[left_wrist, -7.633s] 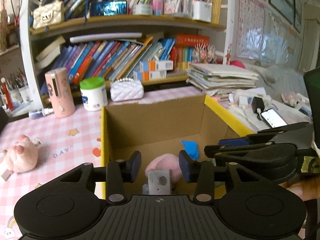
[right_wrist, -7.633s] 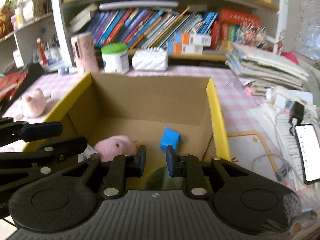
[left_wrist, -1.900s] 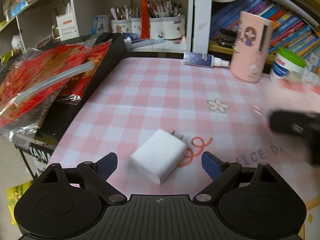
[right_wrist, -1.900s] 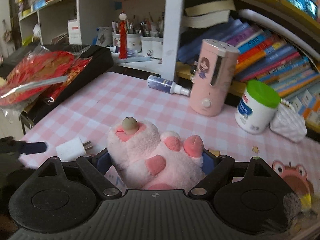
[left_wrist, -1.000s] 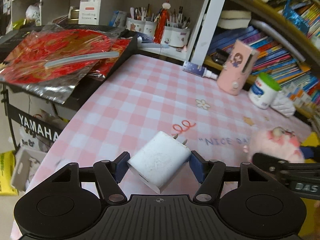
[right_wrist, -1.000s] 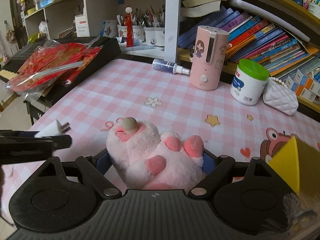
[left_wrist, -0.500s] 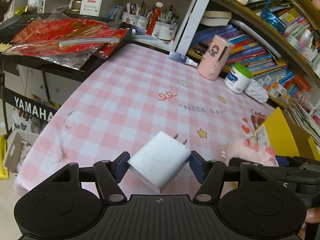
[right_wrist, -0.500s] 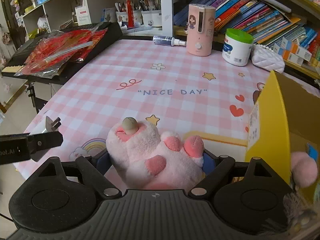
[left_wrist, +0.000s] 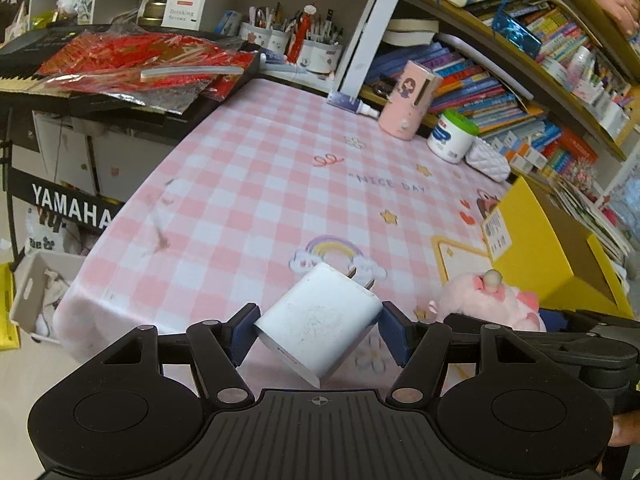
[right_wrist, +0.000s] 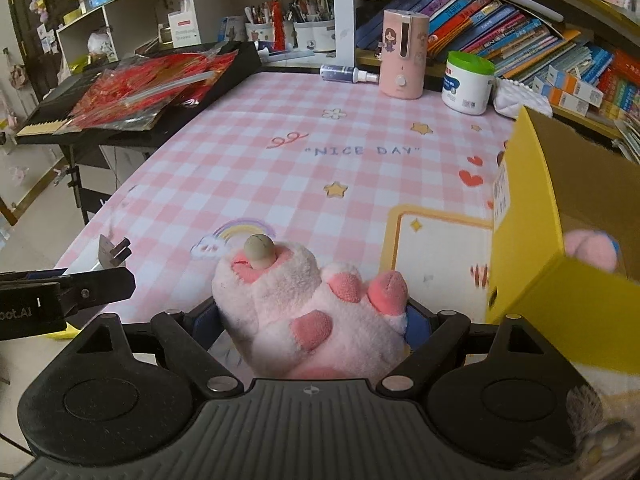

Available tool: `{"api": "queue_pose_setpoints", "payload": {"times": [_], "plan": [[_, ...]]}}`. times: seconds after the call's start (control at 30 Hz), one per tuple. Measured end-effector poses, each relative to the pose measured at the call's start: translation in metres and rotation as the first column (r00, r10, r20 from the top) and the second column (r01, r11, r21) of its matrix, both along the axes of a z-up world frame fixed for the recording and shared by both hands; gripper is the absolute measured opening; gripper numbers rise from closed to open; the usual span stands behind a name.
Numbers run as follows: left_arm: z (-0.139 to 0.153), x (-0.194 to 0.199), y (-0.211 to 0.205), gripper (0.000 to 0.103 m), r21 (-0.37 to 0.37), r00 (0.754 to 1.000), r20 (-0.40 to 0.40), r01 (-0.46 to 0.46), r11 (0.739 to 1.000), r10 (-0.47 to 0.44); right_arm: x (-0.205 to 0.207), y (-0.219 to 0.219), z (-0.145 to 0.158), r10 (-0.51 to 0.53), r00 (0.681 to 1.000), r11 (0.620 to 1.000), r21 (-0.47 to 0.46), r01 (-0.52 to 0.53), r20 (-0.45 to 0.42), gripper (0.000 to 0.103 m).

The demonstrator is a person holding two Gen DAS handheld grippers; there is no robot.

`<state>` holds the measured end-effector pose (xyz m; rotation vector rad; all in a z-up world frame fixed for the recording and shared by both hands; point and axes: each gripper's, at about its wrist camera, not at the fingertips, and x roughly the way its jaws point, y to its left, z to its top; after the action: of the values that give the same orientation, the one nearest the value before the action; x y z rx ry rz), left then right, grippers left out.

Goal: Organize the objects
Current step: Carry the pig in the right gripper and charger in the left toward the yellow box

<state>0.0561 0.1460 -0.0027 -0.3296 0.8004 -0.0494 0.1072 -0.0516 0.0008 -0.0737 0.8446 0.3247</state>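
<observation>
My left gripper (left_wrist: pixel 320 330) is shut on a white charger plug (left_wrist: pixel 320 322), prongs pointing forward, held above the near edge of the pink checked table (left_wrist: pixel 260 184). My right gripper (right_wrist: pixel 308 322) is shut on a pink plush toy (right_wrist: pixel 308 304) with a grey knob on top. The plush also shows in the left wrist view (left_wrist: pixel 488 298), to the right of the plug. A yellow cardboard box (right_wrist: pixel 560 248) stands open at the right, with a pink soft toy (right_wrist: pixel 590 250) inside. The left gripper's arm and the plug's prongs (right_wrist: pixel 114 254) show at the left of the right wrist view.
At the table's back stand a pink humidifier (right_wrist: pixel 404 54), a green-lidded white jar (right_wrist: pixel 468 82), a spray bottle (right_wrist: pixel 346 74) and a white quilted purse (right_wrist: pixel 520 98). A keyboard with red foil packets (right_wrist: pixel 132 92) sits left. Bookshelves run behind.
Both grippers have pulled back and toward the box while keeping their loads. The yellow box has come closer at the right in both views.
</observation>
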Motion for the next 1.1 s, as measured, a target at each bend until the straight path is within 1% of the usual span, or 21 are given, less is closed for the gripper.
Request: {"api": "queue_pose_setpoints", "payload": {"times": [0.23,0.53,0.8,1.1], "plan": [[0.001,-0.031,-0.008,0.064,0.002,0.997,0.001,0.08,0.997,-0.08,-0.042,-0.009,0.0,-0.066,0.998,0.998,0.019,0.066,-0.003,0.086],[-0.002,-0.057,-0.03,0.064,0.003,0.981,-0.006,0.194,0.981,-0.194,-0.091,-0.03,-0.006,-0.167,0.986,0.985,0.034,0.168,-0.02,0.086],[0.0,-0.065,-0.055,0.064,0.004,0.957,0.001,0.291,0.957,-0.291,-0.122,-0.054,-0.006,-0.261,0.965,0.964,0.034,0.262,-0.028,0.086],[-0.001,-0.062,-0.09,0.064,0.001,0.919,0.0,0.395,0.919,-0.395,-0.143,-0.088,-0.008,-0.369,0.929,0.928,0.029,0.37,-0.036,0.086]]}}
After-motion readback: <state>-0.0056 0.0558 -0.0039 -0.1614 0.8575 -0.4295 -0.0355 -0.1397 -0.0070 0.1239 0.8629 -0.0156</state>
